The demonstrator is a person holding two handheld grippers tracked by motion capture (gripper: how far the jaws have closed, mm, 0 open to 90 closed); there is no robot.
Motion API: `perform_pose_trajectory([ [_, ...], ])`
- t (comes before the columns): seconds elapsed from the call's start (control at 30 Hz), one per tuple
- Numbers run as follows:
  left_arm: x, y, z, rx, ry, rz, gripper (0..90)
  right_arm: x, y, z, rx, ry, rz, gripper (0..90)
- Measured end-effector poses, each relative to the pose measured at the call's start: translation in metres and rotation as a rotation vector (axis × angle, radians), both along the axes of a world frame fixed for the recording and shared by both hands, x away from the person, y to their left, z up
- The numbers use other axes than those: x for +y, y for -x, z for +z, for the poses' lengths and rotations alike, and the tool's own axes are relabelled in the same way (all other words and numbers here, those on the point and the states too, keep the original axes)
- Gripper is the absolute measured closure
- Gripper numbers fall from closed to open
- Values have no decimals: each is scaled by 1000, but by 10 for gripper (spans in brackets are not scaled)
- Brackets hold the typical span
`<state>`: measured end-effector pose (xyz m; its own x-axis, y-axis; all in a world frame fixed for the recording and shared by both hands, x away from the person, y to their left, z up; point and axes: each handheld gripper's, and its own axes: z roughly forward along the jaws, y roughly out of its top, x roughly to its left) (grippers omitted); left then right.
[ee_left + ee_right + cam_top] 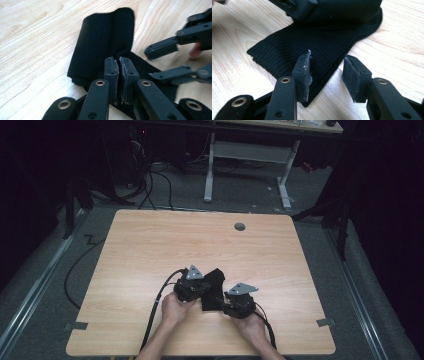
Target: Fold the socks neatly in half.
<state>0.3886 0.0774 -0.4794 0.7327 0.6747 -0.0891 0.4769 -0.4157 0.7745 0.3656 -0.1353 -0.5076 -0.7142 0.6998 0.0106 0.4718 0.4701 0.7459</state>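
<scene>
A black ribbed knit cloth (214, 287) lies on the wooden table (150, 245) near its front edge, partly folded over itself. My left gripper (204, 288) is shut on a raised fold of the cloth (105, 37), and its pads (111, 70) pinch the fabric between them. My right gripper (223, 303) comes in from the right and stands open. In the right gripper view its jaws (325, 65) straddle the near edge of the flat ribbed end of the cloth (312, 42) without pressing on it. The right gripper (151, 62) also appears open beside the cloth in the left gripper view.
A round cable hole (240, 226) sits near the table's far edge. Black cables (155, 310) trail from the grippers off the front edge. Behind the table stands a white desk frame (250, 152) over a grey floor with cables.
</scene>
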Motion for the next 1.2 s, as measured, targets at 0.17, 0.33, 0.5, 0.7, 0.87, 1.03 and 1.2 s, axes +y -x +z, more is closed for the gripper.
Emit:
perform_pose_trajectory([
  [0.17,3,13,9,-19,2,-32,848,1,0,1,4,4,-8,582],
  [0.33,3,26,9,-27,-33,-52,848,1,0,1,4,6,-7,583],
  [0.5,2,39,2,-21,-47,-79,847,2,0,1,4,8,-10,584],
  [0.7,-5,44,-12,-16,-84,-91,843,3,1,2,-6,27,-9,577],
  [0.87,0,37,-13,0,-54,-76,842,-1,4,6,-4,16,-16,570],
  [1.03,-2,27,-12,-15,-73,-62,841,-8,8,9,3,-1,-8,570],
  [1.2,-6,21,-10,-26,-83,-52,842,-7,8,9,2,23,-9,571],
])
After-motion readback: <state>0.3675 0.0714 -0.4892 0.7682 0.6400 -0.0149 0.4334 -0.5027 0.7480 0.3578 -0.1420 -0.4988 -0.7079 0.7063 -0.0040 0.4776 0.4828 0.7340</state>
